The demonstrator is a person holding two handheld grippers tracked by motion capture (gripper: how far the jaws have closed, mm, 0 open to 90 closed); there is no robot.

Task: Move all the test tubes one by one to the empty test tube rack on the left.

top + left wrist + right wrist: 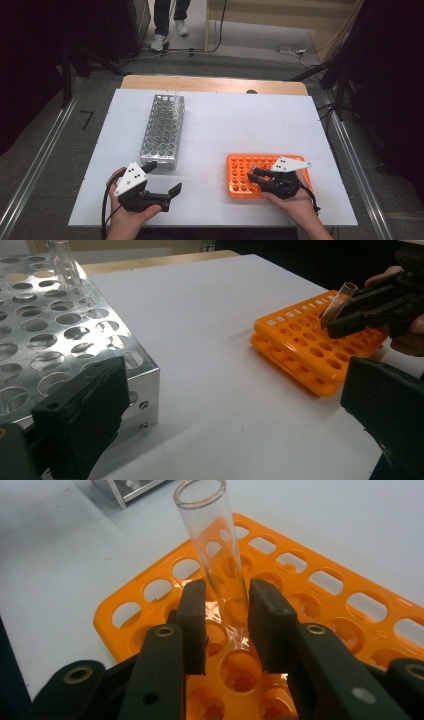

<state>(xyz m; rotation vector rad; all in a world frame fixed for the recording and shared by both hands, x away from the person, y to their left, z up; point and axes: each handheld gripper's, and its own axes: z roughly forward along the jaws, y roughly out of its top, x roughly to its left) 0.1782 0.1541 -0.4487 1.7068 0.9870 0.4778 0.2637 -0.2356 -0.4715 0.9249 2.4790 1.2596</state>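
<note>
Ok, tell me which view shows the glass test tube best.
The right gripper view: the test tube stands close up, tilted, between the right tongs over the orange rack. The left gripper view shows it small and far off; in the high view it is barely discernible.

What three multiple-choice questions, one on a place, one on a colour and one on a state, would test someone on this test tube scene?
1. Where does the metal rack stand?
A. Left of the orange rack
B. On top of the orange rack
C. On the floor

2. What colour is the rack under the glass tube?
A. Blue
B. Orange
C. Green

3. How is the left gripper?
A. Shut on a tube
B. Shut on the metal rack
C. Open, holding nothing

Key:
1 A, the high view shows it to the left on the white table.
2 B, the right gripper clamps the tube over orange holes.
3 C, its jaws stand wide apart.
</note>
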